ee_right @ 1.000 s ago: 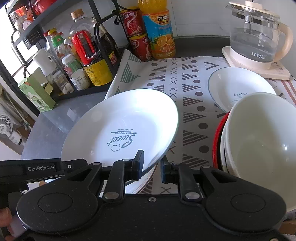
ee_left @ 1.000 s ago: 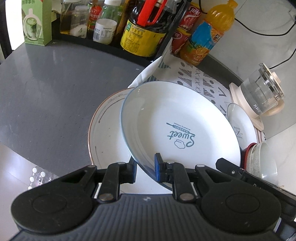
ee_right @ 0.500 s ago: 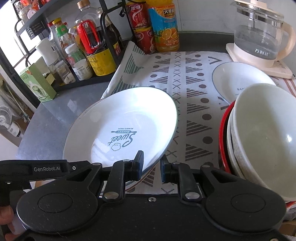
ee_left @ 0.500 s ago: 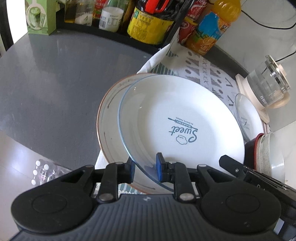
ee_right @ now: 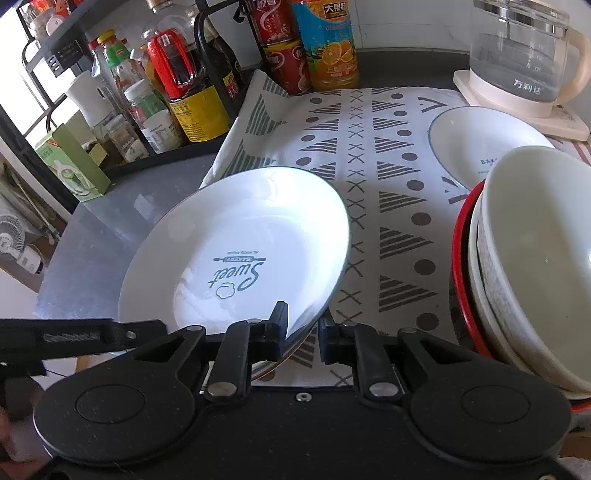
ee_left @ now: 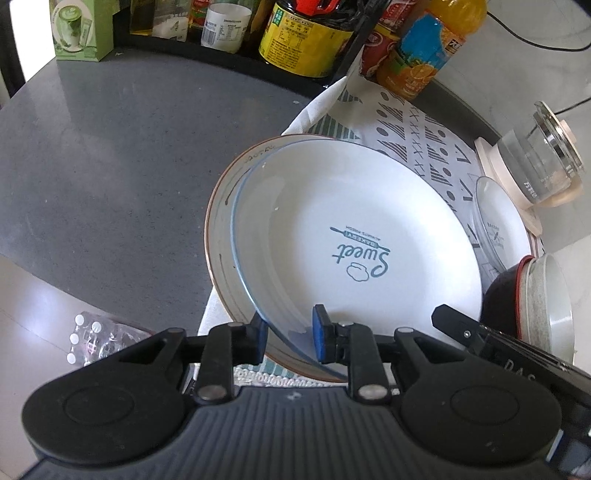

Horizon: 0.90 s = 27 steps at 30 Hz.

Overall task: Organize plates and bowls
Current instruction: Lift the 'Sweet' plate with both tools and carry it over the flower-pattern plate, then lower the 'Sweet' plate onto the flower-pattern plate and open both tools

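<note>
Left gripper [ee_left: 287, 334] nearly closed, blue pads either side of the near rim of the white "Sweet" plate [ee_left: 354, 236]; contact with the rim hard to confirm, cannot tell if clamped. Right gripper [ee_right: 302, 332] almost fully closed on the same plate's right-hand rim [ee_right: 236, 258], plate tilted, raised edge towards that gripper. Under it, ahead of the left gripper, brown-rimmed plate [ee_left: 221, 206] flat on the patterned cloth [ee_right: 369, 177]. Right of the right gripper, stack of bowls [ee_right: 532, 258] nested in a red-rimmed one; ahead and right, smaller white plate [ee_right: 476, 144] on the cloth, glass kettle [ee_right: 524, 55] on its cream base just behind. Dark grey round countertop [ee_left: 110, 166] to the left, ahead of the left gripper. Far ahead: black rack with sauce bottles [ee_right: 192, 92], red cans [ee_right: 280, 55], orange juice bottle [ee_right: 328, 44], green carton [ee_left: 79, 29]. Pale floor and pack of water bottles [ee_left: 96, 339] below the counter edge, left.
</note>
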### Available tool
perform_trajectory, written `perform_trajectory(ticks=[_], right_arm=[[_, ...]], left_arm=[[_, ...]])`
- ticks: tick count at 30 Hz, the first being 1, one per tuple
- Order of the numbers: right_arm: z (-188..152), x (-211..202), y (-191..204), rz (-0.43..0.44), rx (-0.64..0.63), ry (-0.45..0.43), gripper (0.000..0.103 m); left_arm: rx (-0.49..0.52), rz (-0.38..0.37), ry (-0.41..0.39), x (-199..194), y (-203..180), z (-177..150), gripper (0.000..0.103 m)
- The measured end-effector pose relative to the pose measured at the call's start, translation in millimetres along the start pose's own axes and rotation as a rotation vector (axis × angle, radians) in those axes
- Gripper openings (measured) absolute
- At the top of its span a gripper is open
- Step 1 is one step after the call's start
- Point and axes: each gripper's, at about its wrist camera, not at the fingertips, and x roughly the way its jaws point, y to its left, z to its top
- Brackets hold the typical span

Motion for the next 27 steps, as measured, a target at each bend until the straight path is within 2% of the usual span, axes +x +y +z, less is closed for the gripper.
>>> perform_trajectory(ticks=[10,13,22,27], right_arm=[[2,10,-5,-0.010,0.021,0.020,0.014],[3,12,-5,-0.012,0.023,0.022,0.014],[9,20,-4,-0.004,0.013,0.055,0.018],[21,7,-11,0.013,0.022,0.009,0.019]], left_arm=[[0.001,0.054,-0.042,-15,8,8,0.022],[-0.010,0.082,-0.037,-15,15,10,0.022],[-0.030,0.099,-0.033,-11,22,13,0.024],[-0.040,0.128,-0.034,-10,25,19,0.024]])
